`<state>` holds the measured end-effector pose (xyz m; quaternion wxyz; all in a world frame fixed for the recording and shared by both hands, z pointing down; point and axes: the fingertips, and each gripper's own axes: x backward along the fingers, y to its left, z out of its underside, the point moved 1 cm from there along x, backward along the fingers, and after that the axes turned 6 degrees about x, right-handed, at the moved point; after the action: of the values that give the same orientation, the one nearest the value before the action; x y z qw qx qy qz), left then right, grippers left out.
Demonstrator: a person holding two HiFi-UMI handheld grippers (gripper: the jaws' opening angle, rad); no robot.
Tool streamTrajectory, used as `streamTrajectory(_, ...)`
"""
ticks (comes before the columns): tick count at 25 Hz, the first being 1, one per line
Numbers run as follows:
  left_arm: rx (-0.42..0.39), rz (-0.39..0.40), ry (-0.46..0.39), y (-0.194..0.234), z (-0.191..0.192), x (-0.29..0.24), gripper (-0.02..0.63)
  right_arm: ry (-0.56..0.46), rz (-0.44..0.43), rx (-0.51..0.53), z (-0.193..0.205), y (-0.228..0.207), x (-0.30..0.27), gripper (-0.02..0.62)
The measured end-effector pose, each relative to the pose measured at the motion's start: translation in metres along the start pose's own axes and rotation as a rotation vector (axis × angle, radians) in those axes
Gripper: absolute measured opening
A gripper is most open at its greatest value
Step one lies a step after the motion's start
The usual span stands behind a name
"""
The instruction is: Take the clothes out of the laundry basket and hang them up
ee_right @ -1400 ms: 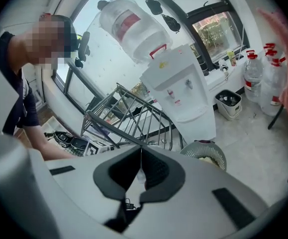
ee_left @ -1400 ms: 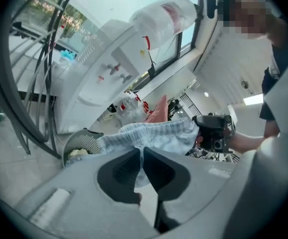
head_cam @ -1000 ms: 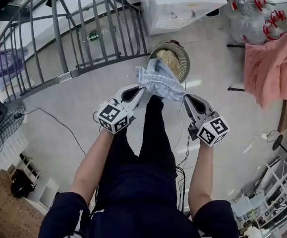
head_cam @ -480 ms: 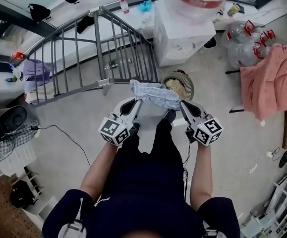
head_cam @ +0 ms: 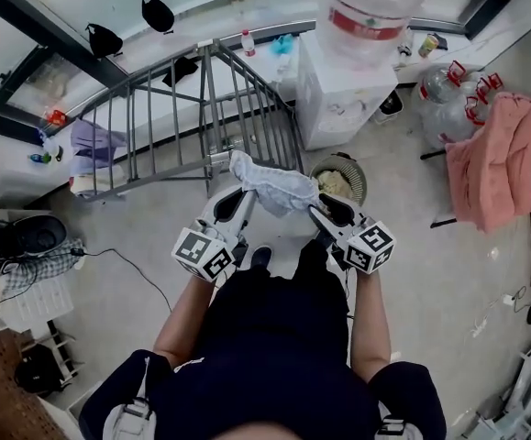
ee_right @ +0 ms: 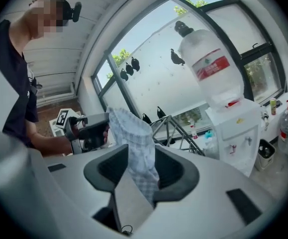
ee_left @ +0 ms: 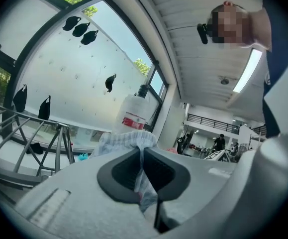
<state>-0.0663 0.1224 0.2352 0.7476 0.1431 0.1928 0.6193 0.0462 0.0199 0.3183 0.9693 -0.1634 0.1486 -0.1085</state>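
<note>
Left gripper (head_cam: 243, 196) and right gripper (head_cam: 319, 211) are riding higher than a second ago, carrying the pale checked cloth (head_cam: 270, 183) up and away from the laundry basket (head_cam: 363, 184) on the floor. Left jaws are pressing together on one edge, while the right jaws have just been opening and are standing apart around the cloth, probably releasing it for draping over the grey drying rack (head_cam: 169, 108) beyond.
</note>
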Motion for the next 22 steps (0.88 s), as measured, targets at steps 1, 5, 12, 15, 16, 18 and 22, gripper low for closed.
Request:
streamTrajectory(1, -0.006, 0.002, -0.005, -0.002, -0.005, 0.004, 0.031, 0.005, -0.028, 0.013, 0.001, 0.008, -0.005, 0.186)
streamTrajectory(5, -0.055, 0.019, -0.011, -0.01, -0.022, 0.021, 0.031, 0.047, -0.062, 0.102, 0.003, 0.034, -0.028, 0.26)
streamTrajectory(12, -0.092, 0.05, -0.047, -0.013, -0.04, 0.064, 0.031, -0.006, -0.111, 0.168, -0.018, 0.055, -0.059, 0.34)
streamTrajectory(15, -0.09, 0.072, -0.06, -0.008, -0.041, 0.086, 0.03, -0.019, -0.146, 0.213, -0.03, 0.063, -0.079, 0.351)
streamTrajectory(16, -0.091, 0.082, -0.06, -0.006, -0.041, 0.094, 0.03, -0.014, -0.162, 0.229, -0.031, 0.067, -0.088, 0.352)
streamTrajectory(18, -0.1, 0.105, -0.052, -0.003, -0.04, 0.114, 0.031, -0.007, -0.211, 0.245, -0.028, 0.078, -0.106, 0.359)
streamTrajectory(22, -0.094, 0.123, -0.038, 0.009, -0.039, 0.155, 0.031, -0.021, -0.307, 0.227, -0.025, 0.115, -0.133, 0.268)
